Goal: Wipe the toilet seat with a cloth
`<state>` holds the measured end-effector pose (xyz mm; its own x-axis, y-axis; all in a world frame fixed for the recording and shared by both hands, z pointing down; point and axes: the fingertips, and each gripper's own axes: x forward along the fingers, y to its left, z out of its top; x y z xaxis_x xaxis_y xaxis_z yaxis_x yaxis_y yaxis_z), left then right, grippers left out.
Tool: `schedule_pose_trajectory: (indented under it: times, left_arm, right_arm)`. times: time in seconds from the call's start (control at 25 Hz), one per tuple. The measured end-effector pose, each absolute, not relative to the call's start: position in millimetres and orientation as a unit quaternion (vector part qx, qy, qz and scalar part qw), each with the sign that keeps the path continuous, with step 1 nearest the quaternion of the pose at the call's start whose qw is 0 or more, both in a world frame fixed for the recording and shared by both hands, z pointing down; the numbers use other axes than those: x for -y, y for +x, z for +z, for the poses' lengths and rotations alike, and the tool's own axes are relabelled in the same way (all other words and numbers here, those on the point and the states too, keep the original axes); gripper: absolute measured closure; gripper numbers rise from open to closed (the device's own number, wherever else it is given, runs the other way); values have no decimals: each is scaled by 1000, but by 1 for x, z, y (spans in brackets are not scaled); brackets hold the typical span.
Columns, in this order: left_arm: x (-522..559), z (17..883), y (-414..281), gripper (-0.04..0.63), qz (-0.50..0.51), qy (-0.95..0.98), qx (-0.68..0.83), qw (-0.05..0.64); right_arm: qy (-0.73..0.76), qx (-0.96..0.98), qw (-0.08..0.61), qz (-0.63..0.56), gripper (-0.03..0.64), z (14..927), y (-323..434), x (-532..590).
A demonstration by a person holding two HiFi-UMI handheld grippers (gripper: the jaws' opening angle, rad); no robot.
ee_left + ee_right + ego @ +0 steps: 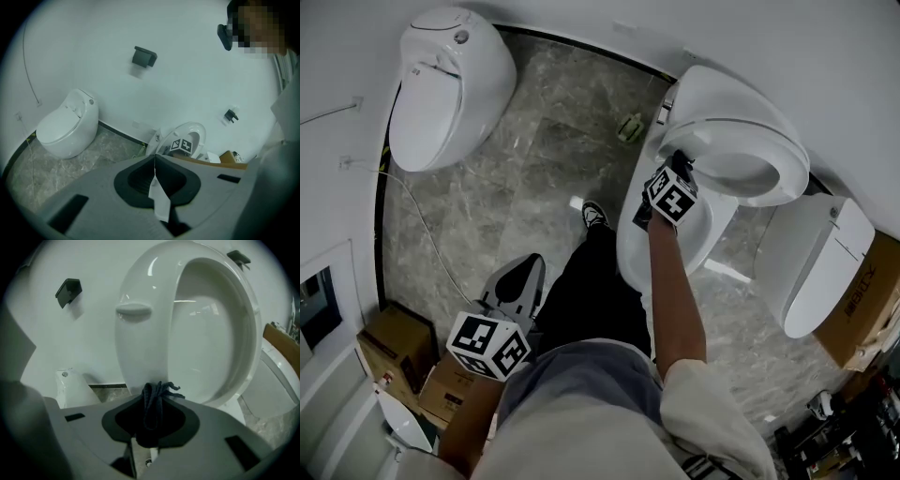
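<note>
— While we clamp the dark cloth [157,399] in our right gripper [157,389], where does it sit?
— Bunched just before the raised toilet seat [136,348], near its lower edge; touching or not, we cannot tell. Our left gripper [154,164] hangs well back from that seat, jaws pressed together.
</note>
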<state>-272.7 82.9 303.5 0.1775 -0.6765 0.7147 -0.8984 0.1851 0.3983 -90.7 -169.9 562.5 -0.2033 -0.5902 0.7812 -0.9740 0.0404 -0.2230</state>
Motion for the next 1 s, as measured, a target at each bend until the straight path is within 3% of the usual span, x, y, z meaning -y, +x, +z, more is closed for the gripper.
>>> schedule_pose_trajectory:
  times: [0.4,0.68,0.8,1.0]
  left_arm:
    - [-95,345,-252,586,118,644,609,448]
    - [-116,380,-210,586,119,651,585,468]
    - [-130,397,-191,586,126,651,572,483]
    - [-137,414,-172,586,137,657,556,490]
  right_arm:
    - [583,630,36,512,541,587,-90,173]
    - [516,569,-200,608,541,601,-69,163]
    - [504,545,-236,628,541,620,-59,158]
    - [500,531,-223,646,541,650,-52,156]
